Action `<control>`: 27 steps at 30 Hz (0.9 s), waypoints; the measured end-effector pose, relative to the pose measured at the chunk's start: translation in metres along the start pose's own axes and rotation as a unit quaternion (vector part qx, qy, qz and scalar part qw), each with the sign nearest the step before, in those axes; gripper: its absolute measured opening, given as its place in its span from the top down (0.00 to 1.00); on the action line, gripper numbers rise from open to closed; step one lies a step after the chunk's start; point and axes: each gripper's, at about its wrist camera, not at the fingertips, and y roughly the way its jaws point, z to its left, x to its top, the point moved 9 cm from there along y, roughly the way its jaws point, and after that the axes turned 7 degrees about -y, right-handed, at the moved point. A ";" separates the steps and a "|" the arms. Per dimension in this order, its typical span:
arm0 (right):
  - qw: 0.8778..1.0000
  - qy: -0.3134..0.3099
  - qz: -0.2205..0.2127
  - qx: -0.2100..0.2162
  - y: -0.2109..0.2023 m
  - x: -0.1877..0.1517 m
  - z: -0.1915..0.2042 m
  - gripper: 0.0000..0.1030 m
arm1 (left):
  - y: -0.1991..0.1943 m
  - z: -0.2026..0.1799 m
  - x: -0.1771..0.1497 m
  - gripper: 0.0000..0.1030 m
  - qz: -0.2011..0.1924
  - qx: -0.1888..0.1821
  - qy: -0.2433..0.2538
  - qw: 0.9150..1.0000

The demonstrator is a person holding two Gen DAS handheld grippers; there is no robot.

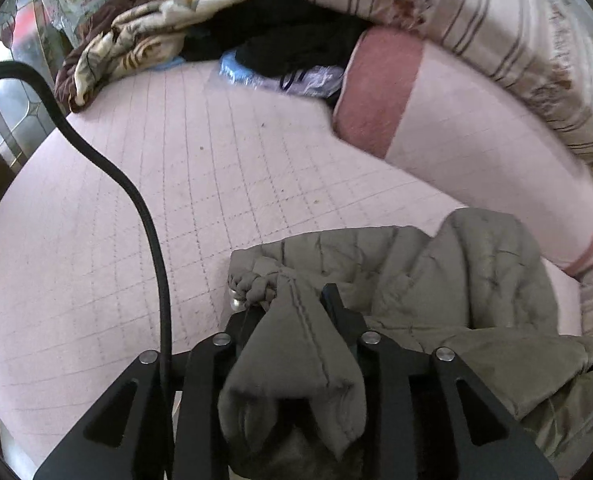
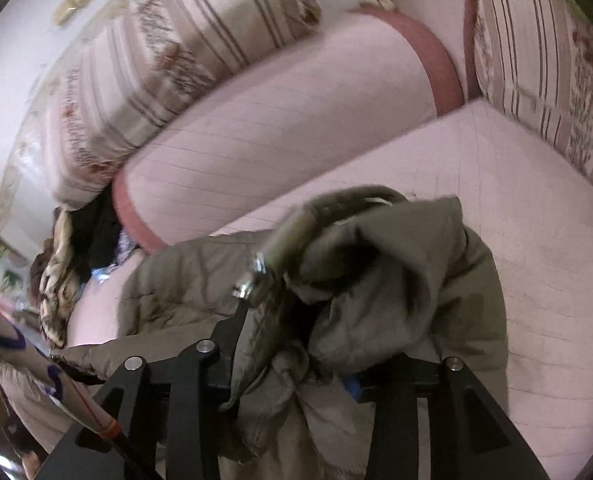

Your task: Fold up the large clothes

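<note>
On pink quilted bed point(image 1: 200, 184), olive jacket point(image 1: 456, 280), striped cushions point(image 1: 496, 40)

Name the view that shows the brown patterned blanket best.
The left wrist view: the blanket lies heaped in plain sight at the far end of the pink mattress, beside dark clothes. The right wrist view catches only a blurred sliver of it at its left edge.

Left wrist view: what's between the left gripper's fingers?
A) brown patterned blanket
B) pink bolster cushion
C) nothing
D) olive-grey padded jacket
D: a fold of the olive-grey jacket sits between the left gripper fingers, while the blanket and bolster lie further back.
</note>
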 end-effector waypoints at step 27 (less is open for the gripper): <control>0.978 -0.167 -0.073 0.099 -0.100 -0.080 0.124 0.18 | -0.128 -0.002 0.013 0.35 0.052 -0.329 -0.136 0.933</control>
